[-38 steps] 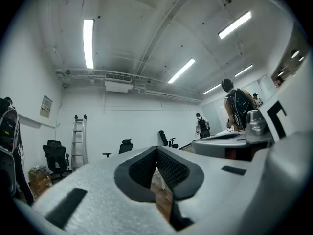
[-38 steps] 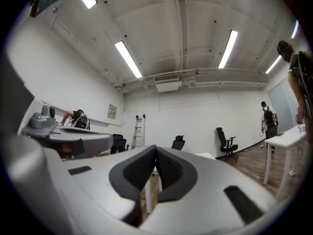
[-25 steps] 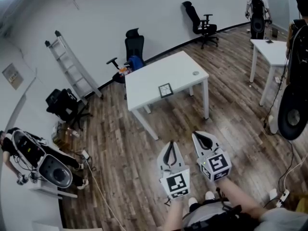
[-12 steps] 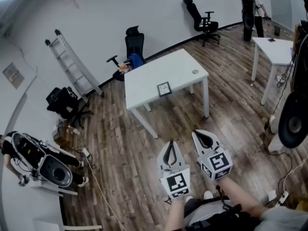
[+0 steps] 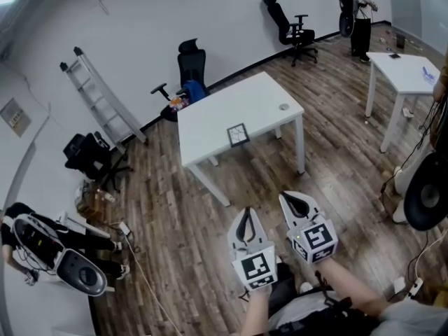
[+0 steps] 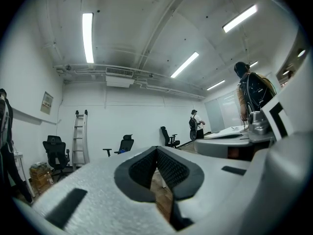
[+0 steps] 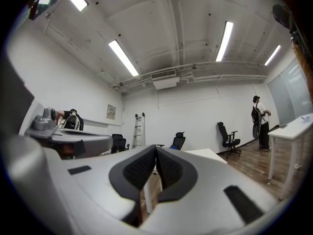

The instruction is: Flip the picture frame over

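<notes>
A small dark-edged picture frame lies flat near the front edge of a white table in the head view. My left gripper and right gripper are held side by side over the wooden floor, well short of the table, both pointing level toward it. Each is shut with nothing between its jaws. In the left gripper view the gripper shows its tips meeting. The right gripper in its own view does likewise, with the table just beyond.
A small round object sits on the table's right end. A black office chair stands behind the table, a ladder leans on the wall, a second white table is at the right, and a person stands far back.
Both grippers and the head view have advanced slightly toward the white table. The person at the far back has walked left. The equipment at lower left has slid down in the view.
</notes>
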